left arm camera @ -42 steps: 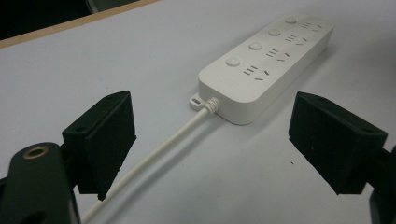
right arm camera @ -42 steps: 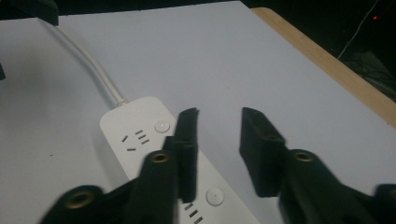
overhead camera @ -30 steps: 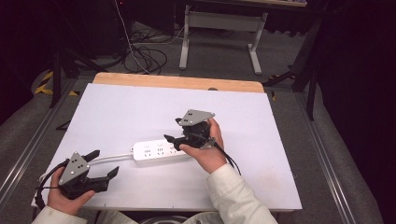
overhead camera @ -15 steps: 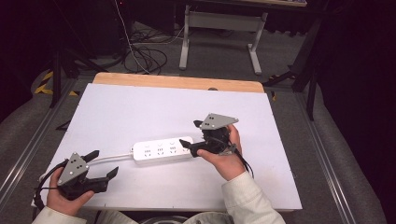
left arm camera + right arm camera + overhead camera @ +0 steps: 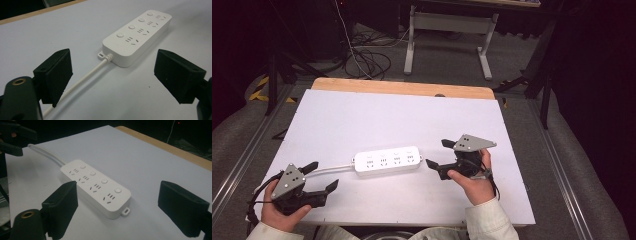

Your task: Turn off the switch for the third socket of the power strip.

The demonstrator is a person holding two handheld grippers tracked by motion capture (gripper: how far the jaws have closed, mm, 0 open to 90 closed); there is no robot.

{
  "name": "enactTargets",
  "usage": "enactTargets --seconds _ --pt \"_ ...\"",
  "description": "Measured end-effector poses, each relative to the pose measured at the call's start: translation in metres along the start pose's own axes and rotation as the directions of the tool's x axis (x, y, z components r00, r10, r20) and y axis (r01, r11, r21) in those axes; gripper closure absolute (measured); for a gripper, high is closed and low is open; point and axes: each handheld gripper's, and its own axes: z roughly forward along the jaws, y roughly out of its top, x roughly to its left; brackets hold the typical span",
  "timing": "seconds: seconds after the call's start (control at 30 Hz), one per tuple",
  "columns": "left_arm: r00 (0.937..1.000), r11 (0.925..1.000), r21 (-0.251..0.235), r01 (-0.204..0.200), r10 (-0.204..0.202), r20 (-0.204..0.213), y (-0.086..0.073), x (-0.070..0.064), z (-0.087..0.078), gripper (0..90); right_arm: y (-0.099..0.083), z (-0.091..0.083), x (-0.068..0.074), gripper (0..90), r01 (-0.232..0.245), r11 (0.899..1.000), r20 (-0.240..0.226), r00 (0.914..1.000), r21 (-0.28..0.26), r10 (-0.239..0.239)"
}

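We're seeing a white rectangular plastic power strip (image 5: 387, 160) lying flat, face up, mid-table on the white table top (image 5: 402, 115): four sockets, four round buttons. Its white cable (image 5: 332, 169) is running off its left end toward the table's left edge.

High view: fixed above the near edge, looking forward and down; takes in the whole white table (image 5: 412, 120) and dark floor beyond

Left gripper view: low and close over the tabletop, facing along its own spread jaws toward the corded end of the power strip (image 5: 137, 37)

Right gripper view: equally low and close, facing the strip's opposite end (image 5: 96, 186), left gripper (image 5: 12, 138) far off

Shared by all three: the strip and surrounding table surface
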Motion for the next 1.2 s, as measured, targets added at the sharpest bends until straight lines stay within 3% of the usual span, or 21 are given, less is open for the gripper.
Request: enactTargets --seconds 0.27,0.63,1.2 --pt "0.9998 1.0000 0.002 0.000 0.000 0.019 0.001 0.001 -0.005 14.0 -0.025 -0.012 -0.007 16.0 -0.018 1.000 0.007 0.9998 -0.012 0.018" --pt "0.9982 1.0000 -0.001 -0.007 0.007 0.060 0.000 0.003 -0.009 9.0 -0.057 -0.020 -0.008 14.9 -0.021 1.000 0.025 0.9995 0.012 0.021" --pt "0.9989 0.9997 0.021 -0.012 0.011 0.045 -0.010 0.006 -0.012 8.4 -0.104 -0.028 -0.007 14.7 -0.079 0.995 0.052 0.9958 0.069 0.075"
